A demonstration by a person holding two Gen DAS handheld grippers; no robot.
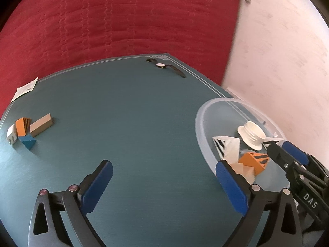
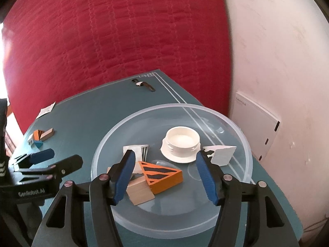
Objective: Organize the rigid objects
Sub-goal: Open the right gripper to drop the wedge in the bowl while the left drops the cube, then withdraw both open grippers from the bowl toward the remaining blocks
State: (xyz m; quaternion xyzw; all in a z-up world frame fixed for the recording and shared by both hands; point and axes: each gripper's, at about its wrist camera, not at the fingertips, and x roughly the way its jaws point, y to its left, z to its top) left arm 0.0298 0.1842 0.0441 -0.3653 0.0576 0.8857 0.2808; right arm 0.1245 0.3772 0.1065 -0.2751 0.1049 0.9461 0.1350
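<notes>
A clear plastic bowl [image 2: 242, 144] stands at the right of the teal table and holds an orange striped wedge [image 2: 164, 177], a plain wooden block [image 2: 140, 191], a white striped block [image 2: 141, 150], a white ribbed cap [image 2: 181, 144] and a white wedge [image 2: 223, 154]. My right gripper [image 2: 165, 175] is open and empty, hovering over the bowl. My left gripper [image 1: 164, 185] is open and empty above bare table left of the bowl [image 1: 202, 131]. A cluster of blocks lies far left: an orange striped block [image 1: 21, 126], a tan bar [image 1: 42, 124], a blue wedge [image 1: 28, 141] and a white block [image 1: 11, 136].
A wristwatch [image 1: 162, 65] lies near the table's far edge. A paper slip [image 1: 24, 88] hangs over the far left edge. A red quilted cover [image 1: 123, 20] lies beyond the table. A white wall [image 2: 277, 61] stands to the right, close to the bowl.
</notes>
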